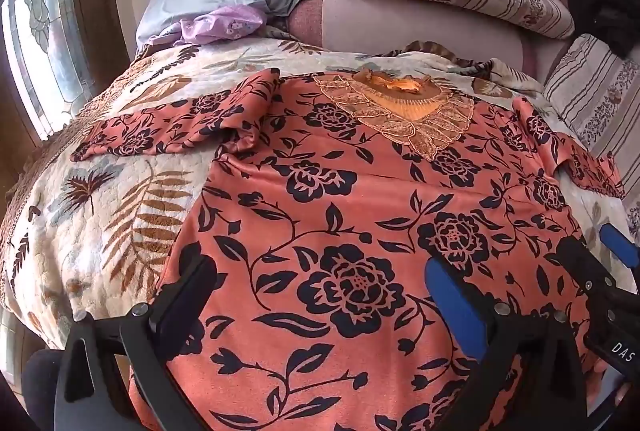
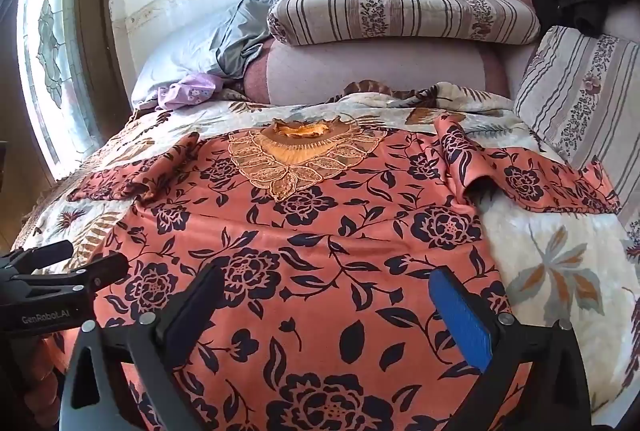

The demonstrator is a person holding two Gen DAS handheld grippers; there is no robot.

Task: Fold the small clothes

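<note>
Bed: being covered by a leaf-print blanket (image 1: 120, 207).
Garment: an orange floral dress (image 1: 340, 215) is being laid flat on the blanket, sleeves spread, embroidered neckline (image 2: 298, 155) facing the striped pillows (image 2: 404, 17).
Left gripper (image 1: 320, 295): being held wide open above the hem, gripping nothing.
Right gripper (image 2: 324, 311): likewise being held open, empty.

The left gripper (image 1: 324, 295) and the right gripper (image 2: 328, 307) are held side by side, angled downward, jaws spread wide and empty.
</note>
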